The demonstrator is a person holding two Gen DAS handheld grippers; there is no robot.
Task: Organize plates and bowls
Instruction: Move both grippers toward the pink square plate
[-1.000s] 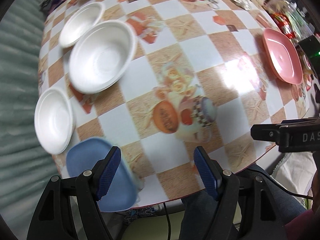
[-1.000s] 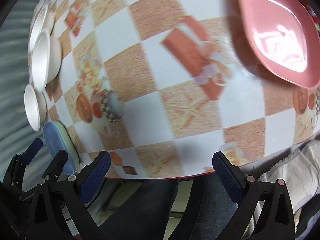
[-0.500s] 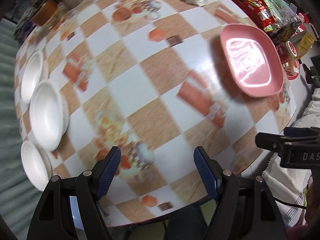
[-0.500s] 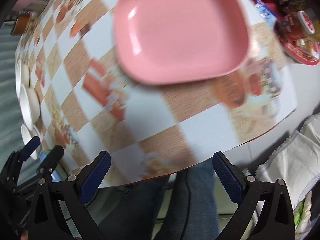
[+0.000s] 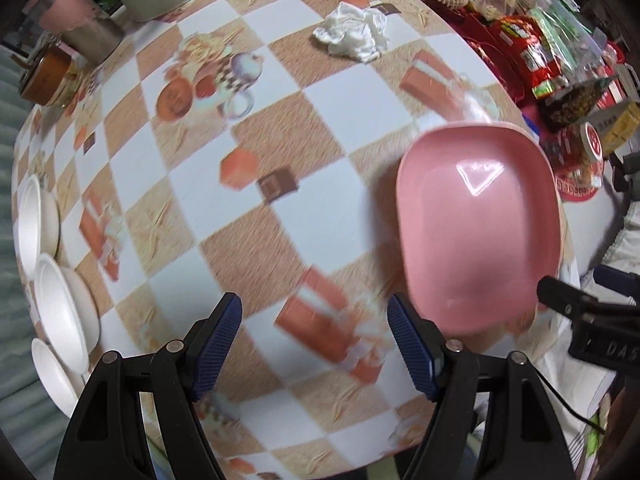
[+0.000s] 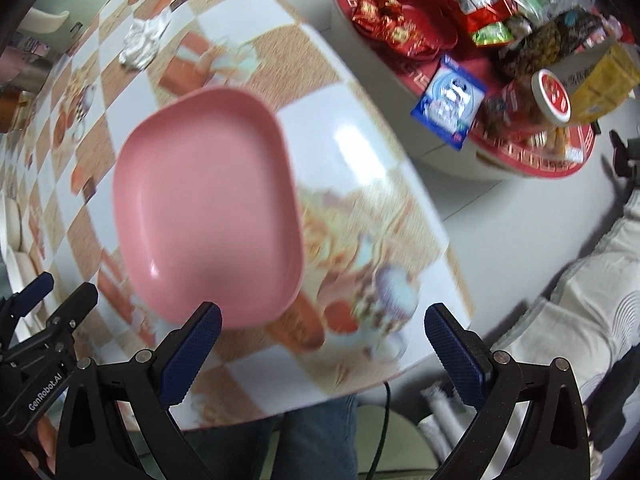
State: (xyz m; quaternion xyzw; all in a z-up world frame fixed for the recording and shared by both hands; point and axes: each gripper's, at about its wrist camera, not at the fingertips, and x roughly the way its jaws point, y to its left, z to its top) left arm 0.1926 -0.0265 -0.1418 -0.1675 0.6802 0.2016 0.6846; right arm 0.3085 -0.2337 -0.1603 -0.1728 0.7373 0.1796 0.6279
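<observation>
The shallow pink rounded-square plastic plate (image 6: 206, 204) lies near the checked table's (image 5: 328, 216) right edge, now close below both grippers, which have swung over from the white bowls (image 5: 66, 312) at left. The right gripper (image 6: 322, 354) and left gripper (image 5: 314, 348) both hover released and empty, so a pickup of the plate looks next.

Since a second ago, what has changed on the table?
Both tools swept across the table from the white bowls toward the pink plate. The left tool and right tool are open and empty as before. Plate and bowls haven't moved.
</observation>
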